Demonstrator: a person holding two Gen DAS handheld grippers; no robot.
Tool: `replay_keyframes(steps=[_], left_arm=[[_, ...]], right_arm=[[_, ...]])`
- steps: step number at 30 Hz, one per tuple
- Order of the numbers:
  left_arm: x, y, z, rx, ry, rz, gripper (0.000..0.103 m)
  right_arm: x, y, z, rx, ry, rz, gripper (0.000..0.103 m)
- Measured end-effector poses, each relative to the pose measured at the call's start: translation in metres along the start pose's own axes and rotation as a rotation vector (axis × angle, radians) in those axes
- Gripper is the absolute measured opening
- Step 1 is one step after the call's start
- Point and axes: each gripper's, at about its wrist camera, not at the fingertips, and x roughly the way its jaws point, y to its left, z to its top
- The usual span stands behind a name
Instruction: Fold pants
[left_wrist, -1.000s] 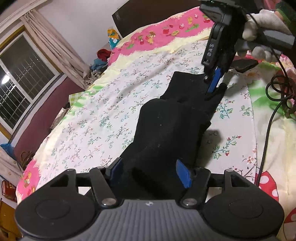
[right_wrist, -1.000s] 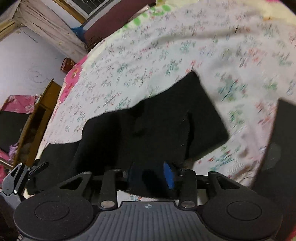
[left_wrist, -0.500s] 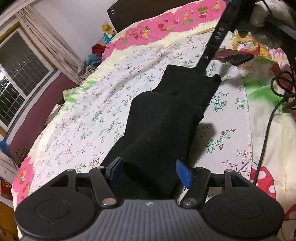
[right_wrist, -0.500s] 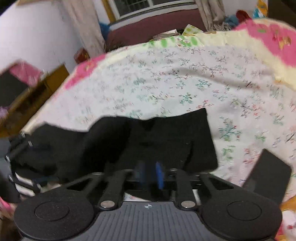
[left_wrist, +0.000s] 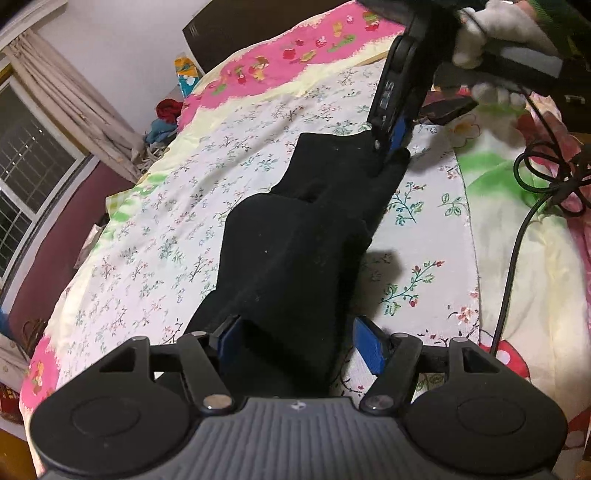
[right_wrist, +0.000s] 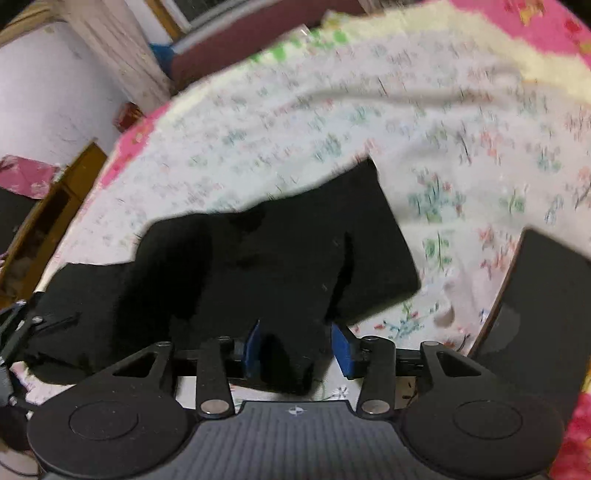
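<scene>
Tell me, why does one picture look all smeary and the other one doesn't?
Right wrist view: the flowery sheet is streaked with motion blur, though the black pants keep fairly clean edges. Left wrist view: sharp, the flowers crisp, with a dark shadow beside the pants. Both bend at the edges, fisheye style.

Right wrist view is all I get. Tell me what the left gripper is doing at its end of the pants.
Observer: The left gripper is open, astride the near end of the black pants. One pad is clear of the cloth.
Operator: Give me the right gripper from that side.
Observer: The right gripper points down at the far corner of the pants, with cloth between its opening jaws. A gloved hand holds it.
Operator: Report anything lying near the fold.
Observer: A black cable runs down the bed sheet, apart from the pants.
</scene>
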Motion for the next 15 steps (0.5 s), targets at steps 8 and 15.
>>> replay_keyframes(steps=[8,15], left_arm=[[0.001,-0.004,0.0,0.017,0.003,-0.019,0.077],[0.002,-0.005,0.004,0.047,-0.008,-0.015,0.078]], right_arm=[[0.003,-0.01,0.0,0.143,-0.022,0.135,0.0],[-0.033,0.02,0.018,0.027,-0.071,0.164,0.0]])
